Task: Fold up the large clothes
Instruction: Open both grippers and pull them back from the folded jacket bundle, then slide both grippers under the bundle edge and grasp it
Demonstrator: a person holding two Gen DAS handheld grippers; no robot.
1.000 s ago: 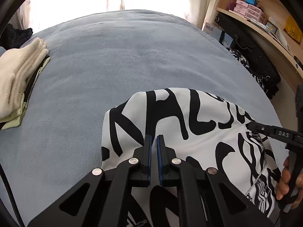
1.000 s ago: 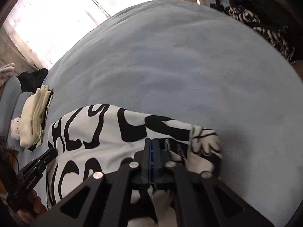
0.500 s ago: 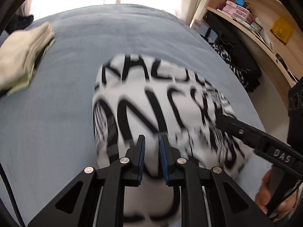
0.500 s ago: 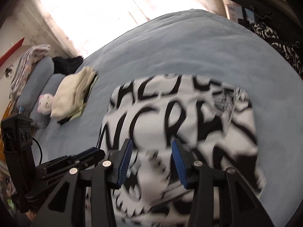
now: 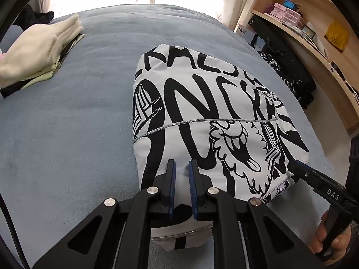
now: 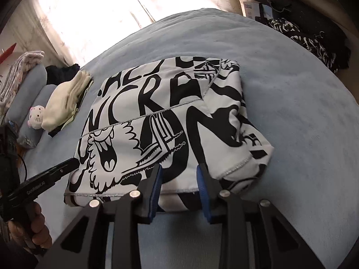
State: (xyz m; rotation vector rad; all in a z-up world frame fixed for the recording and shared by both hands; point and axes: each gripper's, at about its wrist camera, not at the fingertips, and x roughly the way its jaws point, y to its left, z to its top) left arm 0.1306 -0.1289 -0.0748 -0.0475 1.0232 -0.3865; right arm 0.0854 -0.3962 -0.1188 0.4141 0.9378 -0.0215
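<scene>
Garment's near hem hidden behind tongs

A bedroom: blue bed, pillows, curtained window.

The folded garment was white with bold black graffiti lettering and silver-grey seams; the bed was grey-blue; the folded stack was cream.

Left tongs stand slightly parted; right tongs, just closing a little, gape wider.
</scene>
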